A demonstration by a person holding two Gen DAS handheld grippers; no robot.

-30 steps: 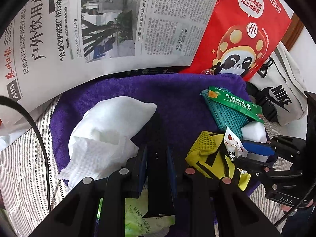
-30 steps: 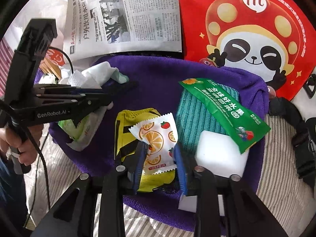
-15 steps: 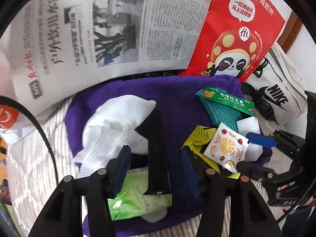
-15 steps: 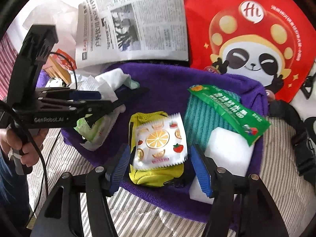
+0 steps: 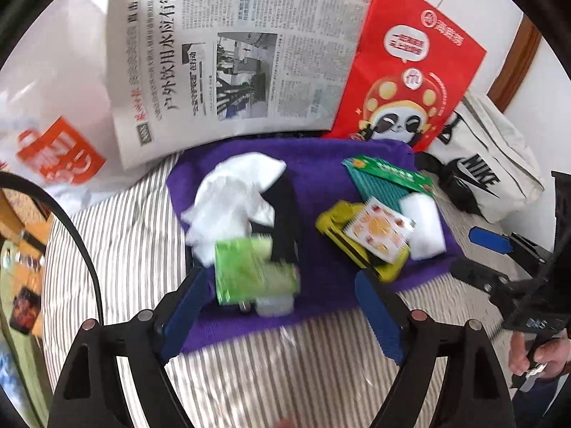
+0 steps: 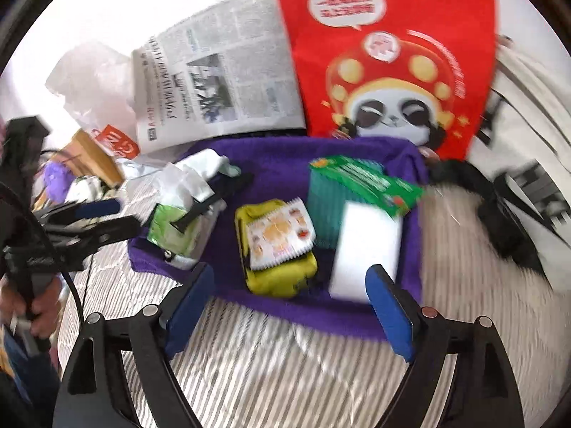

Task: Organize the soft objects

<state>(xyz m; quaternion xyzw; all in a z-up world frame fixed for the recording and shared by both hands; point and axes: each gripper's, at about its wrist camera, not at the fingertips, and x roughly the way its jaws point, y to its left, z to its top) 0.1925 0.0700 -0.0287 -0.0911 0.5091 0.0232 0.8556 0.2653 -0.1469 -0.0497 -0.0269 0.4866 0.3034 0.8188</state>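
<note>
Over the purple towel point(image 5: 321, 185), both the left hand-held gripper point(image 5: 282, 306) and right hand-held gripper point(image 6: 289, 303) have pulled back and spread wide, empty, leaving the fruit-print sachet point(image 6: 280, 233) on the yellow pouch point(image 6: 278, 278).

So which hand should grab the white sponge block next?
The right one, probably. The right tool is open, with the white sponge block just ahead of its right finger, while the left tool faces the green tissue pack.
</note>
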